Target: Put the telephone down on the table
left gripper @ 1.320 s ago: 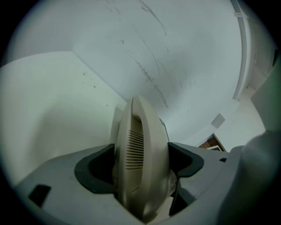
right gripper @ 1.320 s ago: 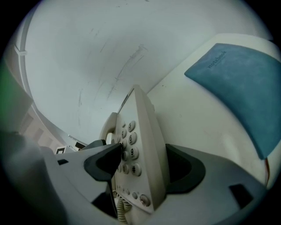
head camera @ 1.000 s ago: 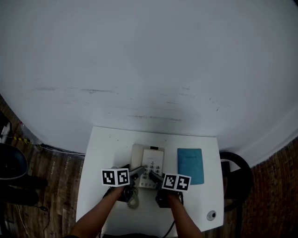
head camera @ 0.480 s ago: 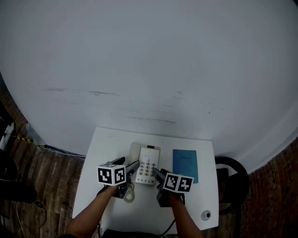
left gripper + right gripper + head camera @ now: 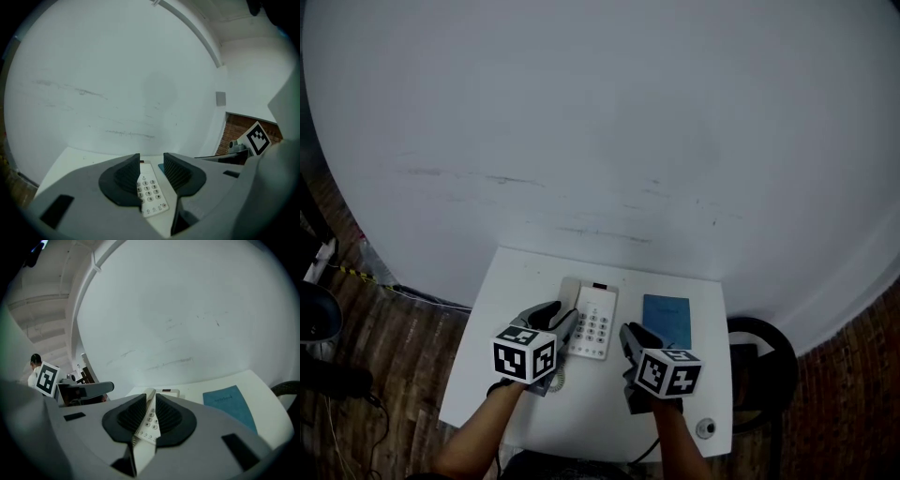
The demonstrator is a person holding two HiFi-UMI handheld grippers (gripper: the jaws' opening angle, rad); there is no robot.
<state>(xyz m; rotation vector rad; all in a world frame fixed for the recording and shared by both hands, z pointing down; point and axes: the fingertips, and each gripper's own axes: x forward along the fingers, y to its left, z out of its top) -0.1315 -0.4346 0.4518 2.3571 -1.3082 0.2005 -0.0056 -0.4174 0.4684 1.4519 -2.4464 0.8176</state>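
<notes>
Both tools hang empty above the white rectangular table, jaws just closing: left gripper apart, right gripper nearly together. Cream push-button telephone lies flat there beside a blue notebook; the put-down looks complete.

Telephone left side partly behind left claw; small round thing unidentifiable.

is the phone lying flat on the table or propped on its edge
Flat: the telephone lies keypad up on the white table, beside the blue notebook.
</notes>
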